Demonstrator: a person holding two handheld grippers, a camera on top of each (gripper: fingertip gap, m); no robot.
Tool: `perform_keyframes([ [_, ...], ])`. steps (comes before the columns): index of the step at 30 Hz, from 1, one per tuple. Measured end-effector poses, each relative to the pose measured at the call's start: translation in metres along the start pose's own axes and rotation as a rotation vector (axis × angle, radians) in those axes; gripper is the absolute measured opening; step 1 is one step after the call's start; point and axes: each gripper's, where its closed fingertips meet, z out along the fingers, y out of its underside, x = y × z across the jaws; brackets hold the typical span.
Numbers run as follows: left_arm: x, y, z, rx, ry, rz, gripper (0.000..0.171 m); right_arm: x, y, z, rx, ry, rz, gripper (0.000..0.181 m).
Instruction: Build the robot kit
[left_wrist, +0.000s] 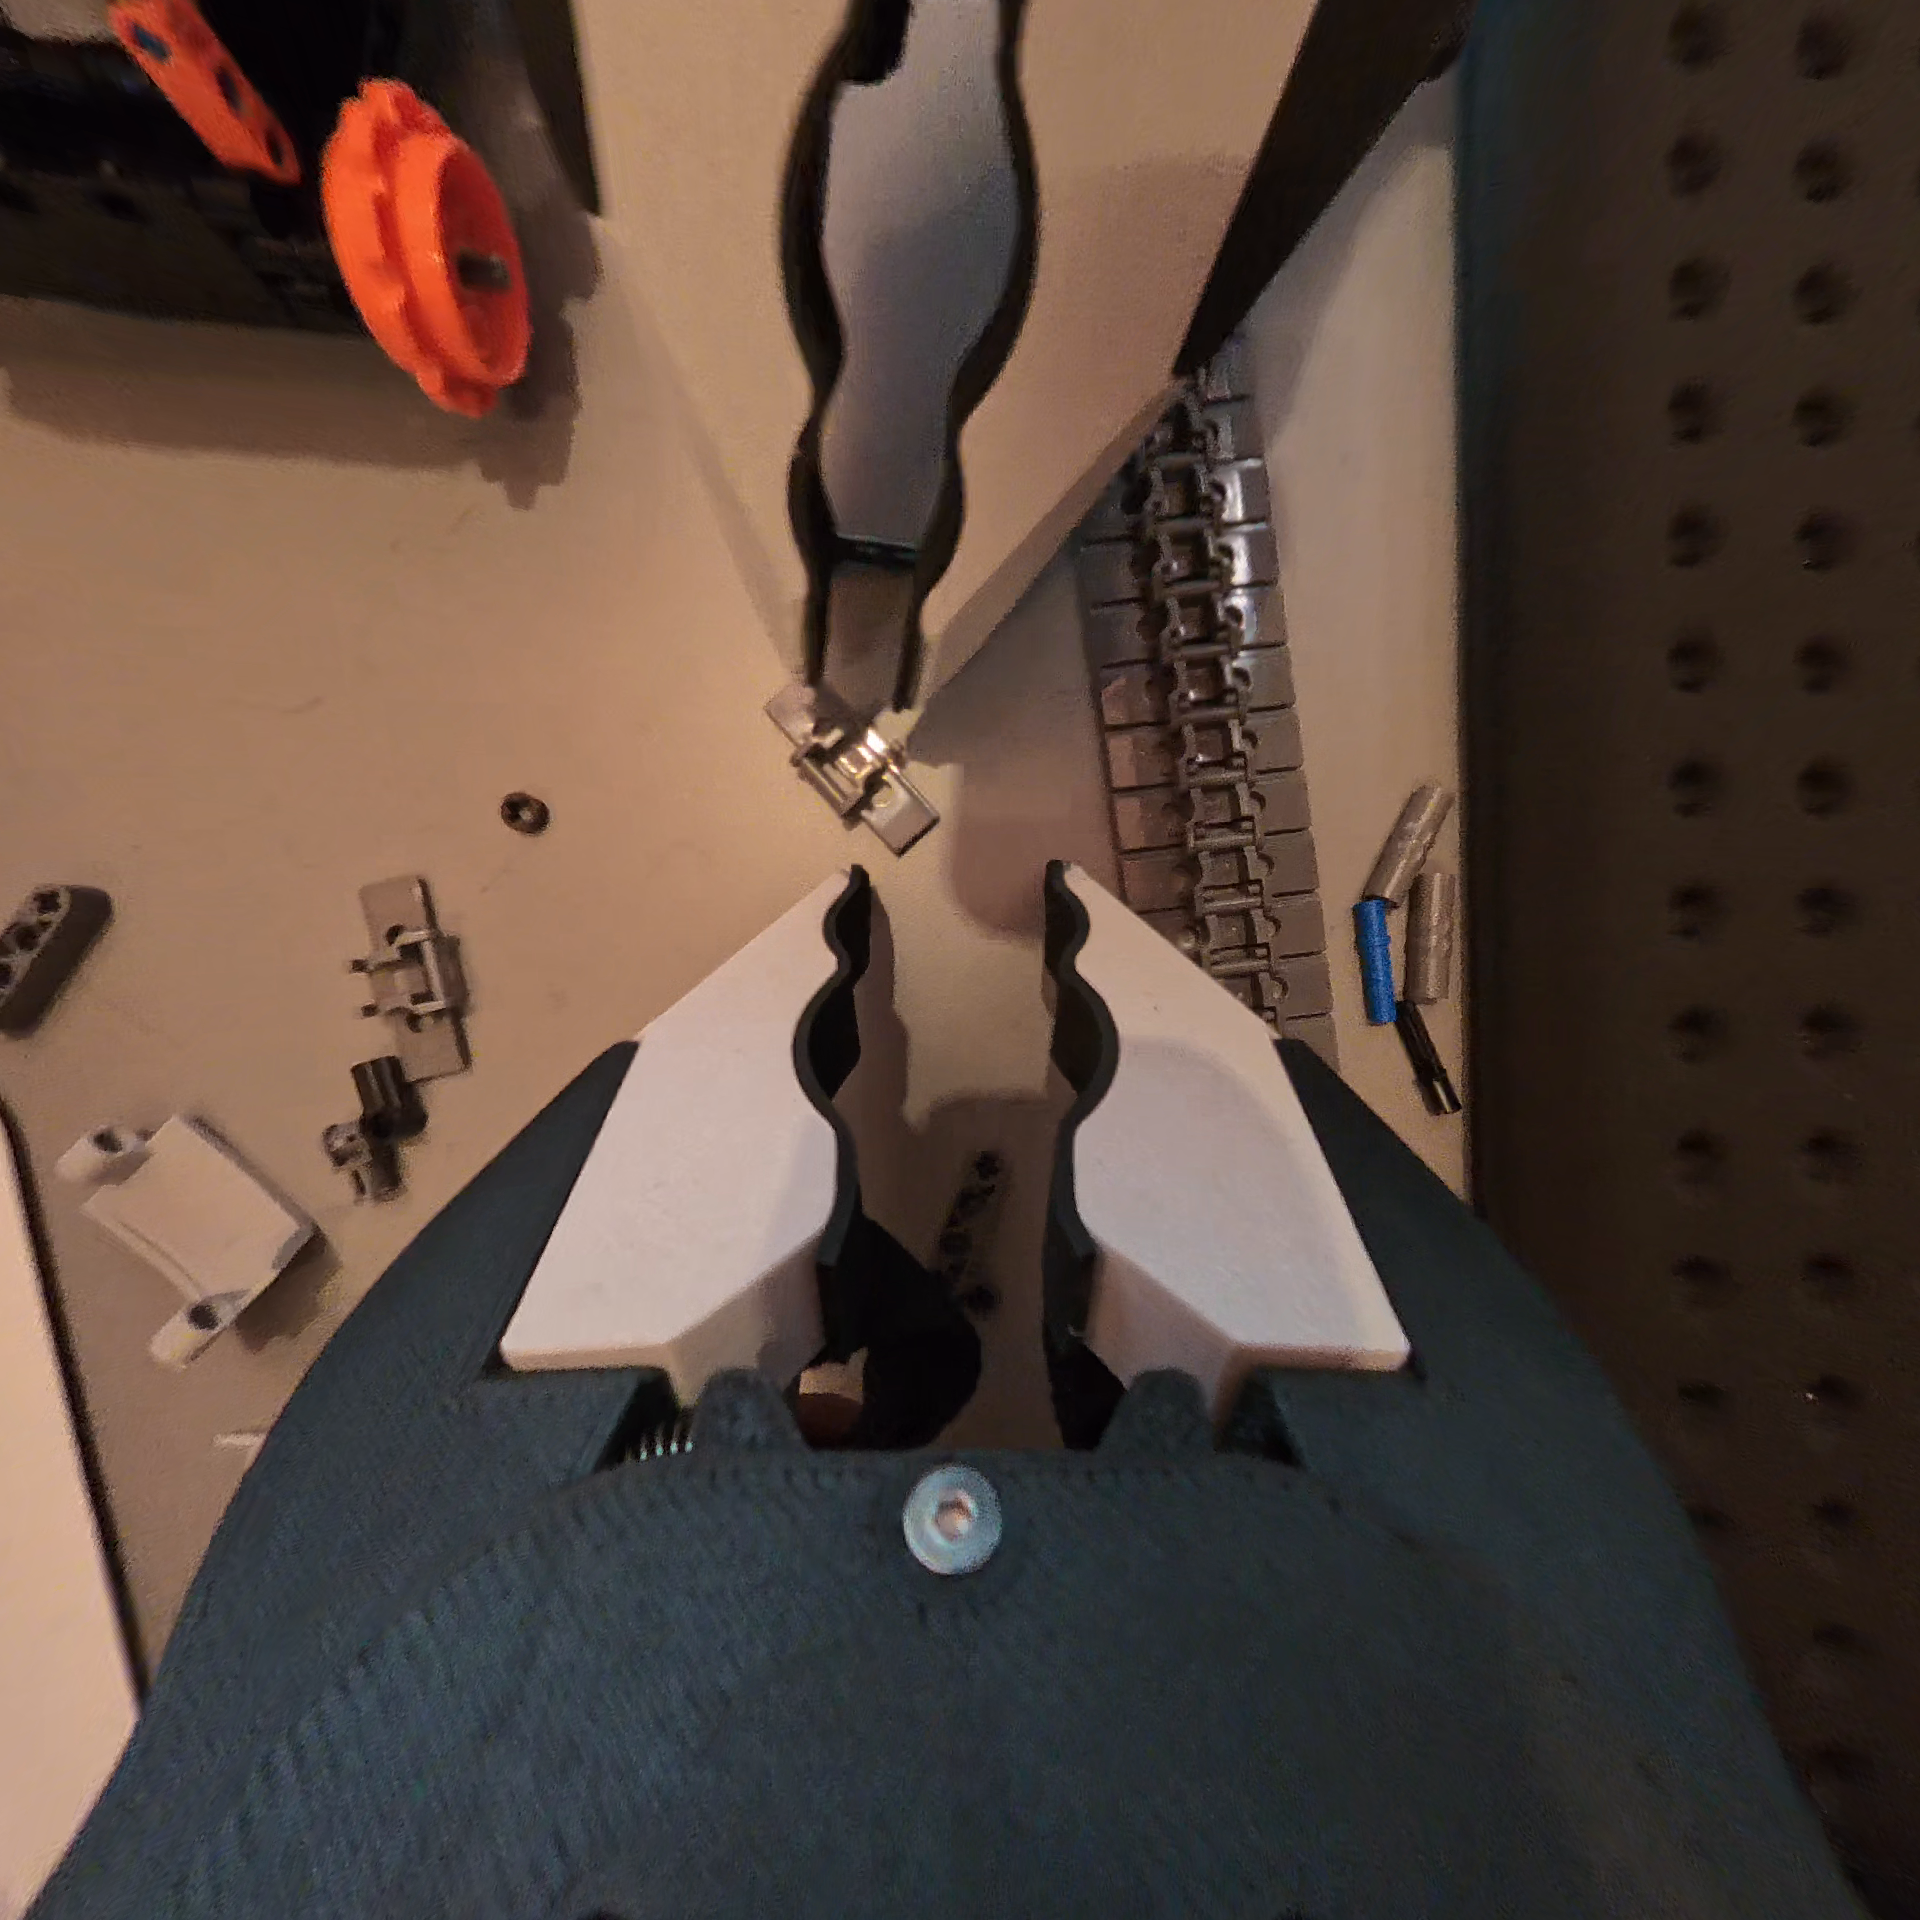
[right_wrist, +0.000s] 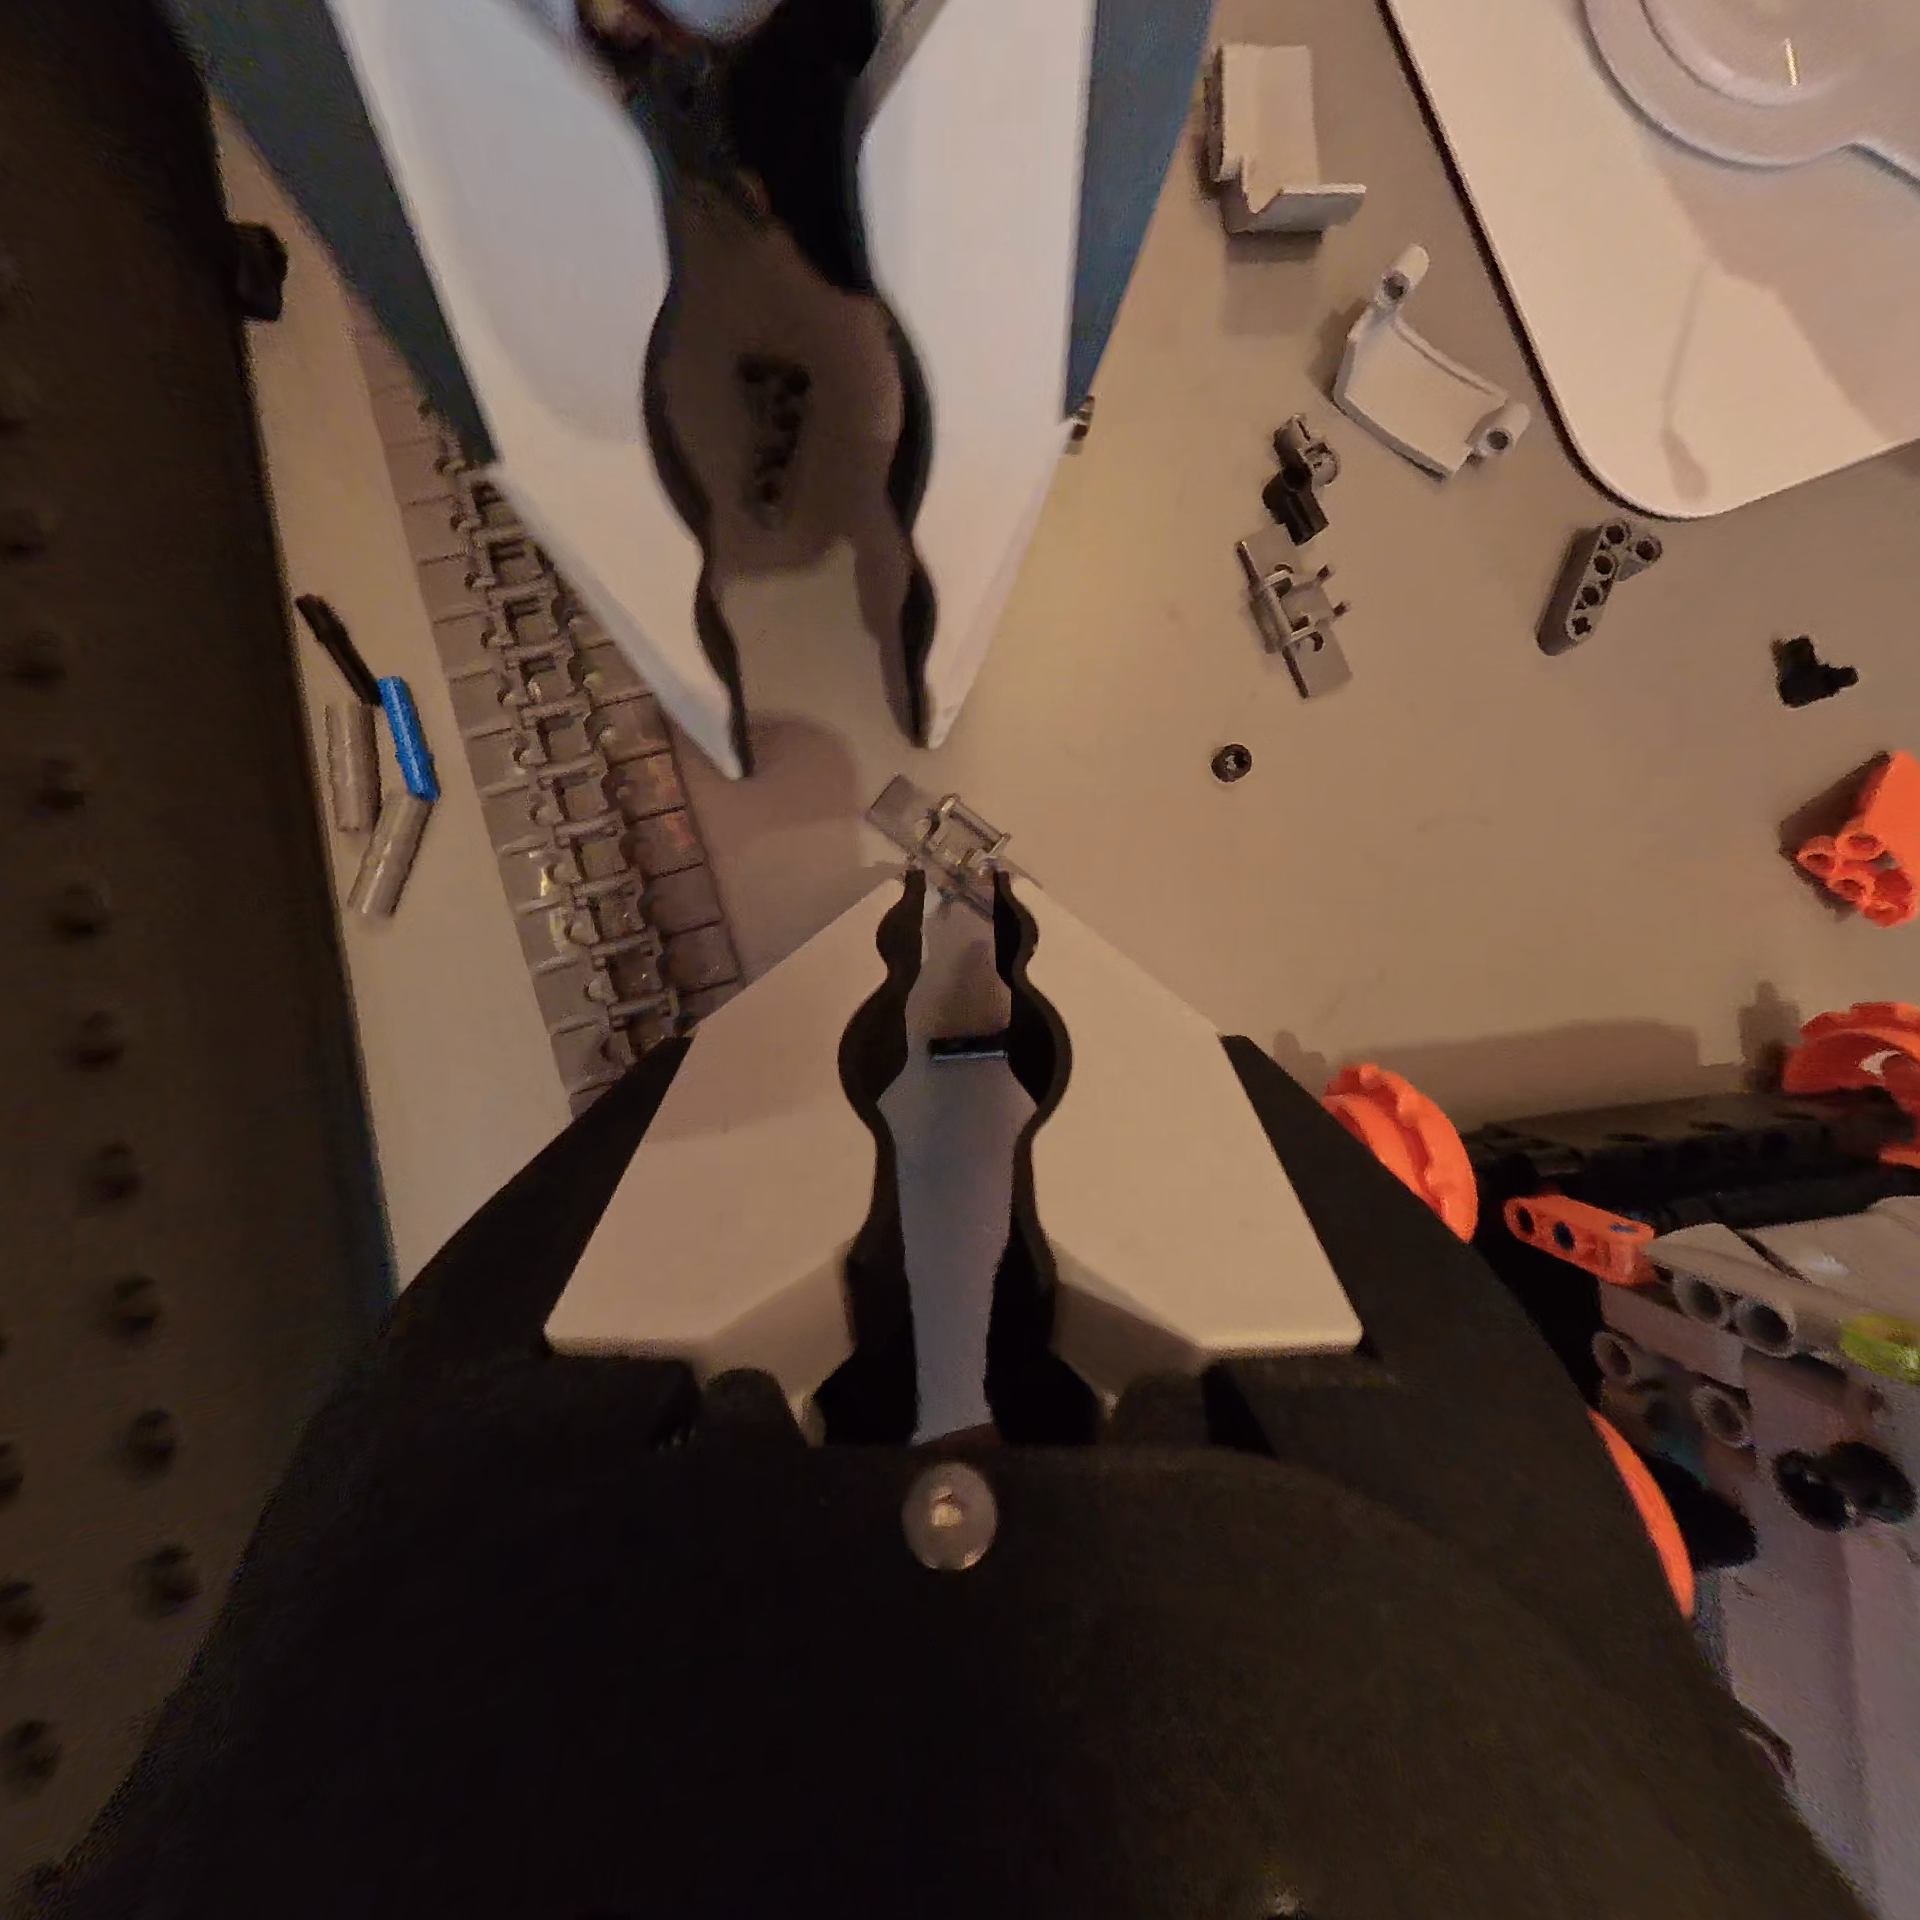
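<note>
In the left wrist view, the left tongs (left_wrist: 951, 883) hang over the pale table (left_wrist: 312, 644) with their tips apart and nothing between them. Just ahead, the right tongs (left_wrist: 862, 696) come in from the top, clamped on a single grey track link (left_wrist: 852, 771) that sticks out below their tips, close to the left tips but not touching them. To the right lies a long grey track chain (left_wrist: 1210, 748), stretched along the table's edge beside a dark perforated mat (left_wrist: 1714, 727). Past the chain sit two grey connector pins (left_wrist: 1418, 883), a blue pin (left_wrist: 1377, 961) and a black pin (left_wrist: 1425, 1055). On the left lie a second loose track link (left_wrist: 414, 971), a black connector (left_wrist: 374, 1122), a pale curved panel (left_wrist: 192, 1226) and a dark grey beam (left_wrist: 42, 956). An orange wheel (left_wrist: 426, 244) stands at top left against a black assembly (left_wrist: 135, 208).

In the right wrist view, the right tongs (right_wrist: 954, 883) pinch the track link (right_wrist: 951, 842) at their very tips. The left tongs (right_wrist: 831, 753) face them from above, tips apart, blurred. The track chain (right_wrist: 582, 790) runs down the left side, and the blue pin (right_wrist: 407, 738) lies beside it. An orange block (right_wrist: 1860, 852) and orange wheel (right_wrist: 1403, 1153) sit at right, by a grey and black model (right_wrist: 1766, 1351).
</note>
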Motion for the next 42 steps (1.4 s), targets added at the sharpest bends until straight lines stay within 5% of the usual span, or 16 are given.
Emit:
perform_keyframes([
  [7,0.019,-0.01,0.011,0.011,0.045,0.039,0.036,-0.004,0.006,0.007,-0.014,-0.036,0.065,0.029],
  [14,0.02,-0.01,0.005,0.024,0.05,0.052,0.041,-0.002,0.001,0.011,0.011,-0.012,0.01,0.009],
  [28,0.019,-0.004,0.006,-0.009,0.036,0.068,0.04,0.001,-0.005,0.016,0.02,-0.014,0.041,0.008],
  [35,0.031,-0.024,-0.002,0.068,0.03,0.119,0.04,-0.008,0.004,-0.036,0.076,-0.047,-0.028,0.008],
  [42,0.067,-0.057,0.025,0.085,0.016,0.284,0.036,-0.047,0.069,-0.075,-0.036,-0.142,-0.169,0.008],
])
